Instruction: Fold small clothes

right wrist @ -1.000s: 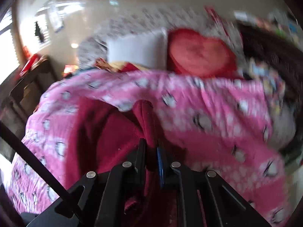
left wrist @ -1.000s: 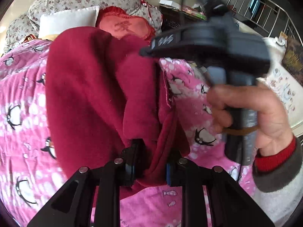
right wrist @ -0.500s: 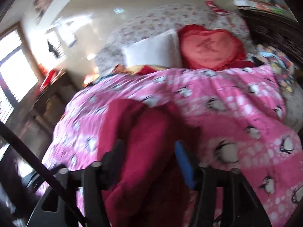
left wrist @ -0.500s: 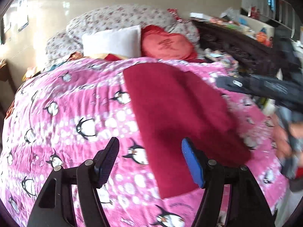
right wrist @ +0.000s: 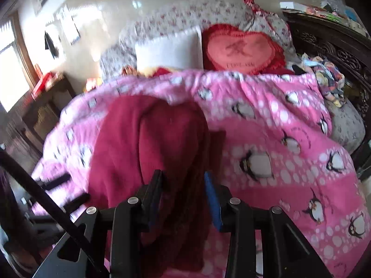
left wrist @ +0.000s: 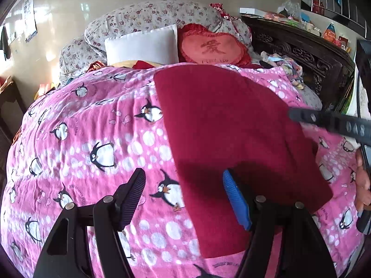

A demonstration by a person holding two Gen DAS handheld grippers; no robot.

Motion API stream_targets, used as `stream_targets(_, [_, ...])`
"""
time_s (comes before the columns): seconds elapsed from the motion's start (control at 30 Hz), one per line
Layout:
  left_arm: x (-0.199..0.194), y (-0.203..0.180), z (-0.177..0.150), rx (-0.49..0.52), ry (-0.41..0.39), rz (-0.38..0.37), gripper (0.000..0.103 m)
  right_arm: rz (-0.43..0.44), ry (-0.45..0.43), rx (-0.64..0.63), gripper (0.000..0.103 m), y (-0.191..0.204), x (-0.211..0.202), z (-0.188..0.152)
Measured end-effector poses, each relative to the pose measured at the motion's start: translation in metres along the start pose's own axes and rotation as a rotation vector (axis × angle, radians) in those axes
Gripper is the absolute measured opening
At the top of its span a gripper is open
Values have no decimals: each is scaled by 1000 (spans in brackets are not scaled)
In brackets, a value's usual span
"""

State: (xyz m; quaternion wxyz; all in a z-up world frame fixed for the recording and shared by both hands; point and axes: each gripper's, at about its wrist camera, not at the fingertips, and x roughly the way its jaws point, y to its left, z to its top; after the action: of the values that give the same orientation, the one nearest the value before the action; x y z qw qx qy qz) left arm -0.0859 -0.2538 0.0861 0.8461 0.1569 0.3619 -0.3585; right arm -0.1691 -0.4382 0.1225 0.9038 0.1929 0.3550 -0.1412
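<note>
- Dark red garment (left wrist: 231, 125): lies folded into a flat, roughly rectangular panel on the pink penguin-print blanket (left wrist: 92, 139) that covers the bed; its long axis runs from the near edge of the bed toward the pillows
- Left claw (left wrist: 185, 197): released, jaws spread wide and holding nothing; it hangs above the near left corner of the garment, the black finger over bare blanket and the blue-padded finger over red cloth
- Right claw (right wrist: 184, 199): jaws parted, with red cloth lying between and beneath them; the view is motion-blurred, so whether the pads touch the fabric cannot be told, though no pinch is apparent
- Right claw as seen from the left wrist camera: its dark body (left wrist: 336, 122) reaches in from the right edge across the garment's right side, and the person's hand (left wrist: 363, 185) shows at the frame's margin
- Head of the bed: a white pillow (left wrist: 143, 46) beside a red heart-shaped cushion (left wrist: 215, 48), both leaning against a floral bolster (left wrist: 150, 16)
- Right of the bed: a dark carved wooden headboard or cabinet (left wrist: 301, 53) with small items crowded along its top
</note>
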Motion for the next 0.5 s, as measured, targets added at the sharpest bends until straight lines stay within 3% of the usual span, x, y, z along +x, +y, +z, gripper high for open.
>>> stream_targets(0.03, [3, -2, 3, -4, 7, -13, 69, -5, -16, 8, 50, 2, 1, 6])
stream_targets(0.1, [10, -8, 4, -4, 27, -35, 69, 7, -7, 29, 56, 4, 14, 19])
stream_targets(0.13, [13, -11, 3, 2, 35, -42, 69, 22, 20, 47, 53, 3, 26, 24])
stream_targets(0.17, [17, -15, 2, 7, 43, -45, 69, 29, 50, 64, 40, 1, 39, 27])
stream_targets(0.2, [20, -18, 1, 12, 44, -47, 69, 25, 52, 64, 13, 1, 45, 29])
stream_targets(0.3, [26, -23, 1, 23, 36, -54, 69, -6, -1, 7, 10, 5, 40, 33])
stream_targets(0.4, [38, -25, 0, -2, 42, -74, 76, -137, -6, -26, 10, -4, 57, 28])
stream_targets(0.47, [40, -23, -1, -16, 54, -80, 76, -97, 25, 24, 10, -16, 66, 22])
stream_targets(0.5, [37, -22, -1, -21, 54, -82, 76, -68, -2, 46, 11, -18, 58, 20])
